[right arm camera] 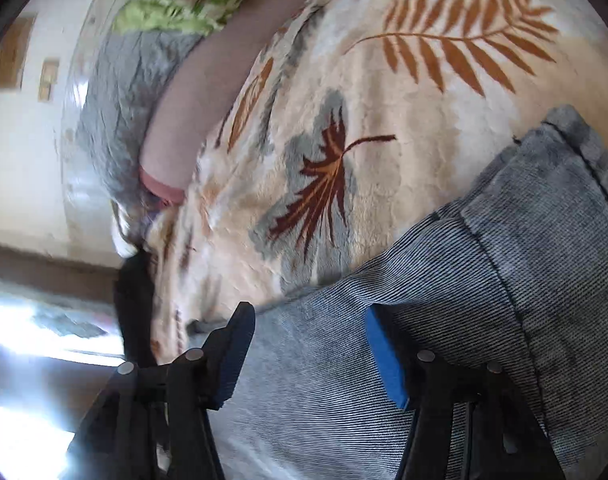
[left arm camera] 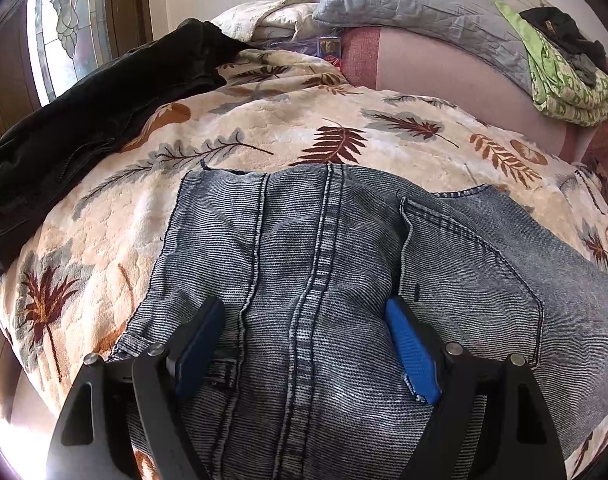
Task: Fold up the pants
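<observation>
Leaf-printed fleece blanket [left arm camera: 288, 128] covers the bed in my left wrist view, with a black garment [left arm camera: 84, 112] heaped at its left edge, a grey quilted pillow [left arm camera: 415, 4] against the wall and a green patterned cloth [left arm camera: 567, 80] bundled at far right. My left gripper [left arm camera: 304, 344] sits low over the pants [left arm camera: 304, 240], grey-blue denim spread on the blanket right in front of me; its blue pads [left arm camera: 413, 352] stand wide apart with the double-stitched seam running between them, and I see no fabric pinched. From the right wrist, the same blanket [right arm camera: 383, 100] fills the upper frame and a hemmed edge of the pants [right arm camera: 483, 280] lies across the lower right. My right gripper [right arm camera: 307, 356] is also spread, denim lying between and under its fingers [right arm camera: 387, 360], not clamped. I judge the fold is part done and the next grip is still to be taken. To do it well, I would bite both layers of the edge squarely with each gripper, lift evenly, and carry the cloth over so seams line up, keeping tension gentle so the plush blanket does not drag along.
</observation>
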